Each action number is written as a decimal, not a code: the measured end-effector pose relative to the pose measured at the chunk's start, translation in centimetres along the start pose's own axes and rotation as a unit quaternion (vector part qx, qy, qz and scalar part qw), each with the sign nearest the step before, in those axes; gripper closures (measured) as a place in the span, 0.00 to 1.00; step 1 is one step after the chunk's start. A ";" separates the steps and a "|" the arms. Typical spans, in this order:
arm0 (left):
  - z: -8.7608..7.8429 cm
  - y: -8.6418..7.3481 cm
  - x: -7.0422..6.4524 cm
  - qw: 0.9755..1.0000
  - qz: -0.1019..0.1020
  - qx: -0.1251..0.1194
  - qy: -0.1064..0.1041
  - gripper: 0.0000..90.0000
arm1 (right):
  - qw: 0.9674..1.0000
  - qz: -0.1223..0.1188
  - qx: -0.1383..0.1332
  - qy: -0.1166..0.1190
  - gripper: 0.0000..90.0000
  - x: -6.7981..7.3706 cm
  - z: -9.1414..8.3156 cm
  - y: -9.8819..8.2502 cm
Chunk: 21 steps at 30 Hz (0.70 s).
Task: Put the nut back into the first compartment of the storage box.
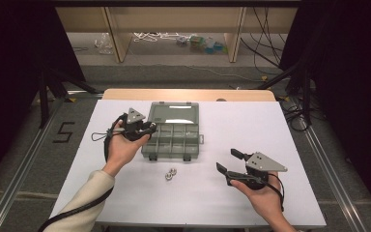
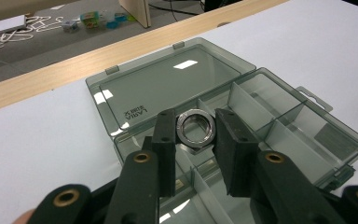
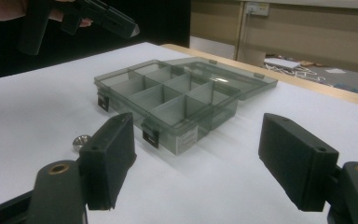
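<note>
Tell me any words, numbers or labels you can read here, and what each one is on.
"5": dark marking on the floor left of the table.
Embossed lettering on the clear lid of the compartment box: seen reversed, too blurred to read.
Small white label on the box's end wall: print too small to read.
Nothing legible on either hand-held gripper or the metal nut.

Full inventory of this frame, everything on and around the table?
Smoky grey transparent plastic compartment box: 1, lid open and lying flat, table centre.
Silver metal hex nut: 1, clamped in the left gripper above the box.
Loose silver metal nuts: 2, on the table in front of the box.
White table top: 1, wooden far edge.
Wooden shelf legs: 2, on the floor behind the table.
Left gripper: black, shut on the nut.
Right gripper: black, open, right of the loose nuts.
</note>
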State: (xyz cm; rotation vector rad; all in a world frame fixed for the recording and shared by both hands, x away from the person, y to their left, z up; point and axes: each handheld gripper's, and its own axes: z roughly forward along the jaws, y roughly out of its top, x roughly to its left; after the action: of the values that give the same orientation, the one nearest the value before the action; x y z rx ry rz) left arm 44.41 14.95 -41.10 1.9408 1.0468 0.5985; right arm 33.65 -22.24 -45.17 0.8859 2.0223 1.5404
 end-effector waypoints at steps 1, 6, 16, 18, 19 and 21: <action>0.1 0.0 0.0 1.000 -0.004 0.000 -0.002 0.78 | 1.000 -0.001 0.001 -0.001 0.31 0.0 0.0 0.0; 0.5 0.1 0.2 1.000 -0.007 0.002 0.003 0.78 | 1.000 -0.004 0.006 -0.006 0.31 0.0 -0.1 0.0; 1.0 0.3 0.3 1.000 -0.008 -0.004 0.008 0.78 | 1.000 -0.004 0.003 -0.008 0.31 -0.1 -0.1 0.0; 1.1 0.4 0.4 1.000 -0.010 -0.001 0.011 0.78 | 1.000 -0.004 0.004 -0.007 0.31 -0.1 -0.1 0.1; 1.2 0.4 0.4 1.000 -0.013 -0.002 0.011 0.78 | 1.000 -0.004 0.004 -0.007 0.31 -0.1 -0.1 0.1; 1.2 0.5 0.8 1.000 0.001 0.012 0.011 0.78 | 1.000 -0.005 0.008 -0.006 0.31 -0.1 -0.2 0.1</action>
State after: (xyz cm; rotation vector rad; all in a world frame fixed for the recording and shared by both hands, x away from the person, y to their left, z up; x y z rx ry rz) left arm 45.92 14.92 -41.34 1.9594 1.0713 0.6124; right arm 33.60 -22.37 -45.06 0.8884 2.0310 1.5128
